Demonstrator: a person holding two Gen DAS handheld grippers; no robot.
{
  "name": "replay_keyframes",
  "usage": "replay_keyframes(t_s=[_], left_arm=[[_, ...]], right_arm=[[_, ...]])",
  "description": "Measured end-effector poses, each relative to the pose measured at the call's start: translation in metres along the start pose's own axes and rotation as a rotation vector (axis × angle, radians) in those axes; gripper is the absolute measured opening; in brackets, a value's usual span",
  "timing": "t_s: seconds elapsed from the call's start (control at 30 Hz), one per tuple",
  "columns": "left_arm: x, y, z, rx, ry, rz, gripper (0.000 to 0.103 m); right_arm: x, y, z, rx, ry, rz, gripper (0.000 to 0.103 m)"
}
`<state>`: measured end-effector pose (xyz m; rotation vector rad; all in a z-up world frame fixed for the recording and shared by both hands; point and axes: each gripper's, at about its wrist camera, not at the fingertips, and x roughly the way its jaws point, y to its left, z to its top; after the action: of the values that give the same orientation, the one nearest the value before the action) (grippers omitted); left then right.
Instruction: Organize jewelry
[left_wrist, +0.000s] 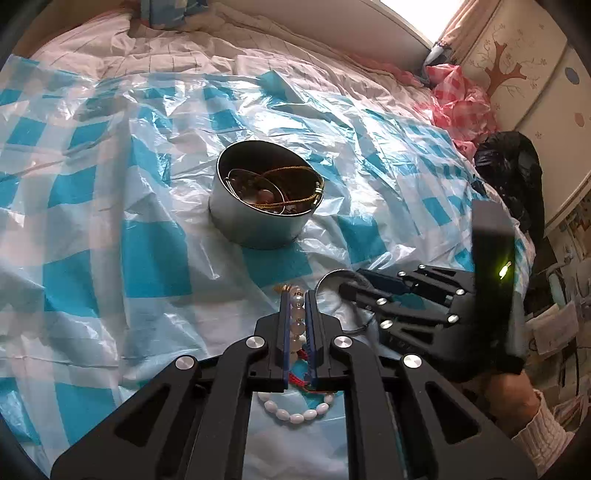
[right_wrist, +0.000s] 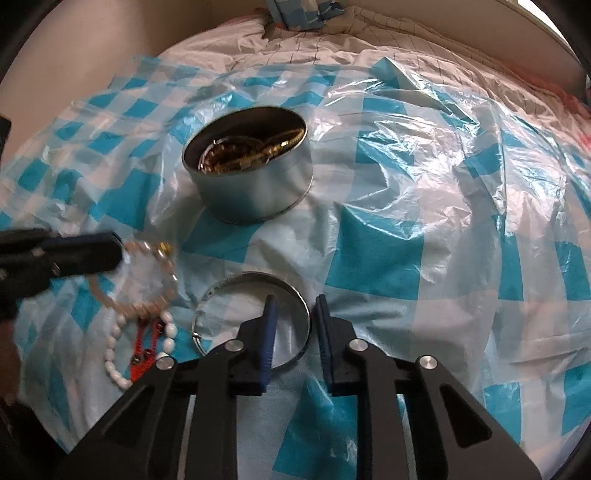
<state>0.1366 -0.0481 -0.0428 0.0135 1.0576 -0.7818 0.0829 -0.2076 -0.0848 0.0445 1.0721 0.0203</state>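
Note:
A round metal tin (left_wrist: 258, 206) (right_wrist: 251, 170) with gold chains and bangles inside stands on the blue-checked plastic sheet. My left gripper (left_wrist: 295, 295) is shut on a pale translucent bead bracelet (left_wrist: 297, 314), which shows blurred in the right wrist view (right_wrist: 147, 284). A white oval-bead bracelet (left_wrist: 295, 410) (right_wrist: 118, 365) and a red cord (right_wrist: 142, 354) lie below it. My right gripper (right_wrist: 295, 302) is open, its fingers straddling the rim of a silver bangle (right_wrist: 255, 280) that lies on the sheet; it enters the left view from the right (left_wrist: 354, 288).
The plastic sheet (right_wrist: 406, 240) covers a rumpled pink-white bed quilt (left_wrist: 147, 40). A pink checked bag (left_wrist: 461, 107) and a black bag (left_wrist: 513, 173) lie at the bed's right edge, by a painted cabinet (left_wrist: 524, 70).

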Motion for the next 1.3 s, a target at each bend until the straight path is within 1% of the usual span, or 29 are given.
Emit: replay_keyframes(t_s=[0.07, 0.1, 0.13, 0.2, 0.23, 0.57, 0.87, 0.97, 1.13, 1.3], left_arm=[[-0.001, -0.002, 0.001, 0.000, -0.005, 0.001, 0.007], [-0.002, -0.003, 0.002, -0.004, -0.010, -0.001, 0.007], [-0.003, -0.004, 0.004, -0.005, -0.015, 0.000, 0.007], [-0.005, -0.004, 0.006, -0.009, -0.029, -0.002, 0.007], [-0.007, -0.004, 0.007, -0.011, -0.037, -0.002, 0.007], [-0.025, -0.004, 0.019, -0.025, -0.107, -0.005, 0.007], [-0.028, -0.004, 0.039, -0.060, -0.171, -0.041, 0.007], [-0.025, -0.005, 0.047, -0.076, -0.189, -0.057, 0.007], [-0.016, -0.006, 0.060, -0.114, -0.221, -0.082, 0.007], [-0.004, -0.006, 0.069, -0.154, -0.236, -0.097, 0.007]], right_arm=[[0.000, 0.006, -0.001, -0.037, -0.003, -0.033, 0.024], [0.000, 0.006, -0.001, -0.035, -0.005, -0.029, 0.021], [-0.002, 0.003, -0.001, -0.021, -0.011, -0.018, 0.012], [-0.010, -0.011, 0.000, 0.057, -0.040, 0.074, 0.007], [-0.013, -0.016, 0.001, 0.083, -0.053, 0.098, 0.006], [-0.042, -0.025, 0.011, 0.144, -0.195, 0.145, 0.006], [-0.057, -0.029, 0.020, 0.160, -0.302, 0.129, 0.006], [-0.058, -0.030, 0.024, 0.161, -0.320, 0.116, 0.006], [-0.058, -0.033, 0.030, 0.169, -0.341, 0.122, 0.006], [-0.055, -0.036, 0.039, 0.171, -0.354, 0.130, 0.006]])
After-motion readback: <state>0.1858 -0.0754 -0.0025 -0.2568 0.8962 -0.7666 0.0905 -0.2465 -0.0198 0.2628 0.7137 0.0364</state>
